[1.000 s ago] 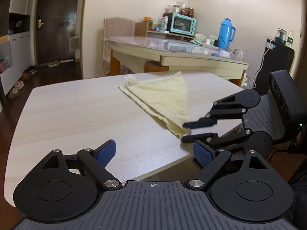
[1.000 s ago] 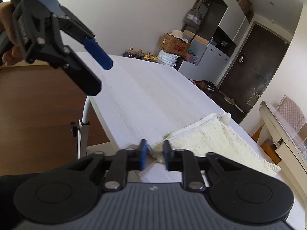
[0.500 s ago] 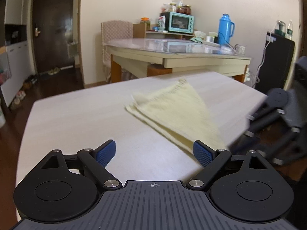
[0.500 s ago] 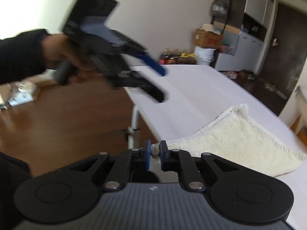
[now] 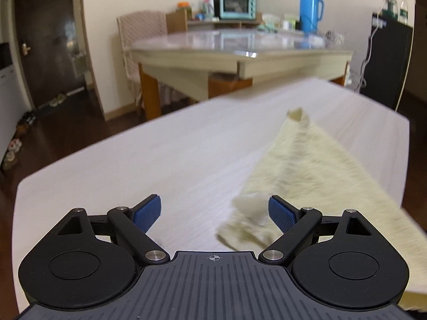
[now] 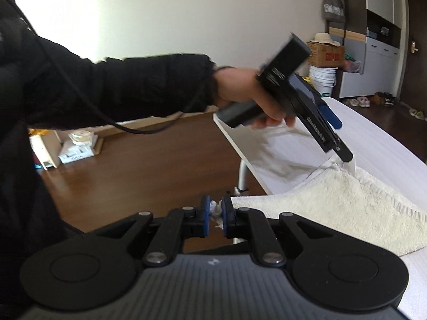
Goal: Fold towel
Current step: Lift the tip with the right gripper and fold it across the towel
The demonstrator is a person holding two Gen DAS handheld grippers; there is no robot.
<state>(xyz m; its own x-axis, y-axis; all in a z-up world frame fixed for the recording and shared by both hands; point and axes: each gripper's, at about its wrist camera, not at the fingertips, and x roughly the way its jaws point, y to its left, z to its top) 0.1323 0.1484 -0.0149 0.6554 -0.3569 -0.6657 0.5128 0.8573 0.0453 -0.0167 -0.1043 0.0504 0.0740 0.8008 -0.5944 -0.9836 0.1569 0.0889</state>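
Note:
A pale yellow towel lies folded in a triangle on the white table. My left gripper is open, low over the table, with the towel's near corner between its fingers, close to the right pad. In the right wrist view the towel stretches from my right gripper, which is shut on one corner past the table's edge, to the left gripper, whose lower finger touches the far corner.
A dining table with a blue thermos and a teal oven stands behind. A black cabinet is at the right. Brown floor lies beyond the table edge, with boxes on it.
My left gripper has swung to the towel's other corner and come down over it. My right gripper has shut on its corner and pulled it past the table edge.

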